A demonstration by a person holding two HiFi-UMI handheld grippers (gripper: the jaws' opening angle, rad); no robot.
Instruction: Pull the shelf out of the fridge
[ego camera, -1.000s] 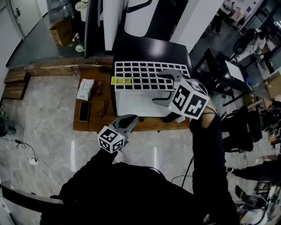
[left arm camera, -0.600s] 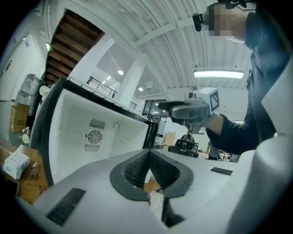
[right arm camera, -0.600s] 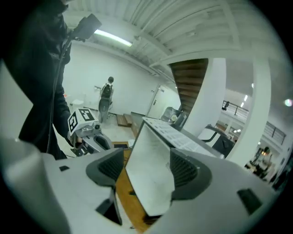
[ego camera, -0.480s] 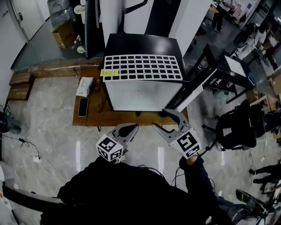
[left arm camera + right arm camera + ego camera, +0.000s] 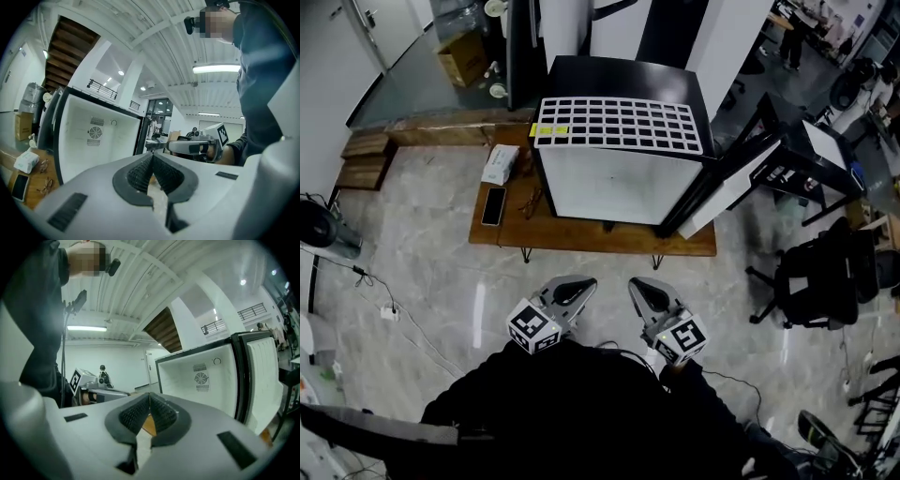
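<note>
The small fridge (image 5: 619, 178) stands on a low wooden table (image 5: 581, 234), its door (image 5: 741, 183) swung open to the right and its white inside bare. A white wire shelf (image 5: 619, 124) lies flat on the fridge's black top. Both grippers hang close to my body, well short of the table. My left gripper (image 5: 581, 284) is shut and holds nothing. My right gripper (image 5: 639, 286) is closing, its pads meeting with nothing between them. The left gripper view shows the fridge (image 5: 101, 136) past the shut left gripper (image 5: 152, 157). The right gripper view shows the fridge (image 5: 206, 380) beyond the right gripper (image 5: 150, 397).
On the table left of the fridge lie a tissue box (image 5: 500, 164), a phone (image 5: 493, 205) and glasses (image 5: 530, 200). A black desk (image 5: 811, 159) and an office chair (image 5: 820, 281) stand to the right. Cables (image 5: 389, 309) run over the marble floor at left.
My right gripper, open up at the fridge front a second ago, has drawn back to my body and closed. The left gripper stayed shut. The shelf stays on the fridge top.
</note>
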